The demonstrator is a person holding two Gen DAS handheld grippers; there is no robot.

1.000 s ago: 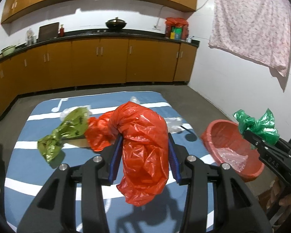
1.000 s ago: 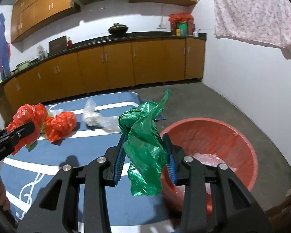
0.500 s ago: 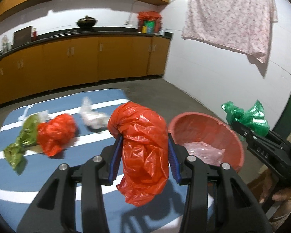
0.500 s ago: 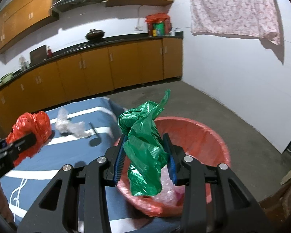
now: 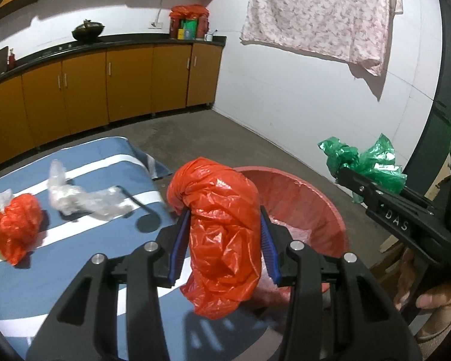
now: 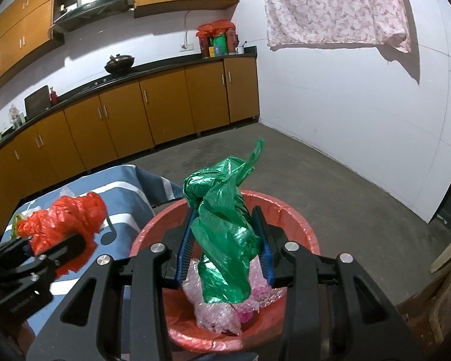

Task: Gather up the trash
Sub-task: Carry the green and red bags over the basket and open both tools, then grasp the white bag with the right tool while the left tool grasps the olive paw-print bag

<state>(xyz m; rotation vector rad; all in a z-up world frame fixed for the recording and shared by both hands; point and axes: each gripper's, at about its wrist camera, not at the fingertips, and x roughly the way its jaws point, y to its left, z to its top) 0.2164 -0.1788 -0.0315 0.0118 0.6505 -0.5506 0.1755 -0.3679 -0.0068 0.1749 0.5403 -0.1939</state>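
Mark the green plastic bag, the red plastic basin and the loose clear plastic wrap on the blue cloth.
green plastic bag (image 6: 225, 240), right wrist view, crumpled middle.
red plastic basin (image 6: 300, 225), right wrist view, far rim.
clear plastic wrap (image 5: 84, 201), left wrist view, bunched middle.

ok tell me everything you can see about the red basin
The red basin is a round, wide-mouthed tub that looks like plastic, upright beside the blue striped cloth. Crumpled clear and pinkish plastic film lies in it. The right gripper hangs over it, shut on a green bag.
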